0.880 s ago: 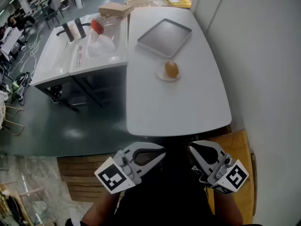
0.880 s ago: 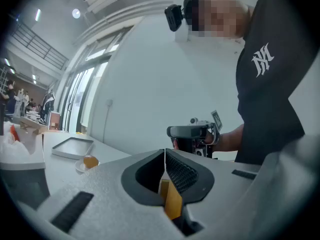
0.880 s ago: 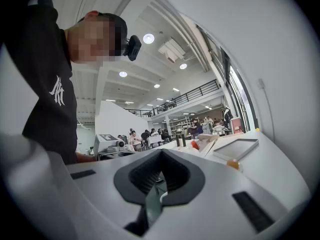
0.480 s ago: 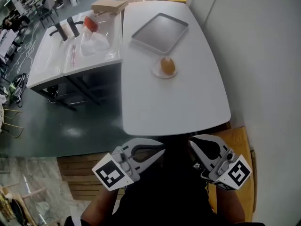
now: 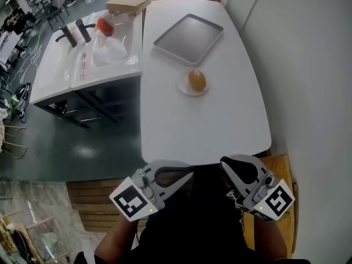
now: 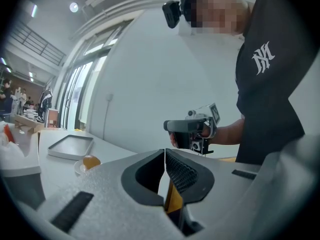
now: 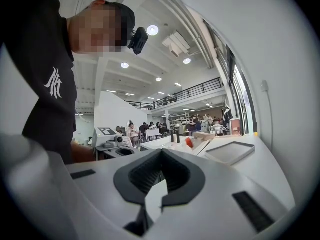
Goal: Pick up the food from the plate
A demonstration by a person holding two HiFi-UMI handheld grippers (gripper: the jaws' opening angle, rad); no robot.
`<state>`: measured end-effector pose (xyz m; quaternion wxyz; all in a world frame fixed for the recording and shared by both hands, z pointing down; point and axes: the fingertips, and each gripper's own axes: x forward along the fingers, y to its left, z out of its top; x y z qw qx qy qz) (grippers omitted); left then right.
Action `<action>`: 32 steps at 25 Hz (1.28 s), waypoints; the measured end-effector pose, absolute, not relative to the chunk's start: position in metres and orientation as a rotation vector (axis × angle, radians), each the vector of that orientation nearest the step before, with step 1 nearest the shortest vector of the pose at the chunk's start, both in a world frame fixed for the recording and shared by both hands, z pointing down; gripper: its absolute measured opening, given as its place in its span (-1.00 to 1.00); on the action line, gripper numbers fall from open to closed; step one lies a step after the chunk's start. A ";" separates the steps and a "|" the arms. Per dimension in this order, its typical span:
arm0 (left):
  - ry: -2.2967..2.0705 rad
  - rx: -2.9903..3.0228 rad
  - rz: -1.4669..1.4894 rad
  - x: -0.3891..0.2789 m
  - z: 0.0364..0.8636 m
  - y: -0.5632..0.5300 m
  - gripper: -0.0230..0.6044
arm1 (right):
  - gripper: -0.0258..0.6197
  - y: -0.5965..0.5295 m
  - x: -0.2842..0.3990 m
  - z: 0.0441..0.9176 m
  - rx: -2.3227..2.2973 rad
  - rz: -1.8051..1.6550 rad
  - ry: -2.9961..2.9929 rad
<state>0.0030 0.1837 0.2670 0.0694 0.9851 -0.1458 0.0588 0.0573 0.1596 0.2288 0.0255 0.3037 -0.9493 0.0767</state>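
— The left tool [image 6: 165,156] is shut tight with nothing in it. The right tool [image 7: 161,184] is shut and empty too.

— Where is the food [image 5: 197,80]?

— Far out ahead of both tools, about in the middle between them. It sits on a little plate [image 5: 183,88] on the desk [image 5: 203,128]. A tray [image 5: 188,38] lies even farther off, behind the plate.

— What could go wrong?

— I think a tool has to open up first. If it comes in shut, it may just bump the food. The food looks round, smooth and shiny, so it could roll off. The plate is small and the desk is slick, so the plate might slide.

— And a hard squeeze?

— That might squash it. The pads [image 6: 182,171] are black and bumpy, which should help. The tray looks like flat grey metal with a low rim.
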 end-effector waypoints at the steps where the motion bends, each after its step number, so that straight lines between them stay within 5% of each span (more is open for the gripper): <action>1: -0.446 2.963 0.187 0.002 0.268 0.179 -0.90 | -0.92 0.154 0.057 0.231 0.935 0.242 -2.931; 32: -0.578 2.919 0.360 0.012 0.305 0.001 -0.90 | -0.92 -0.036 0.068 0.264 0.951 0.262 -2.917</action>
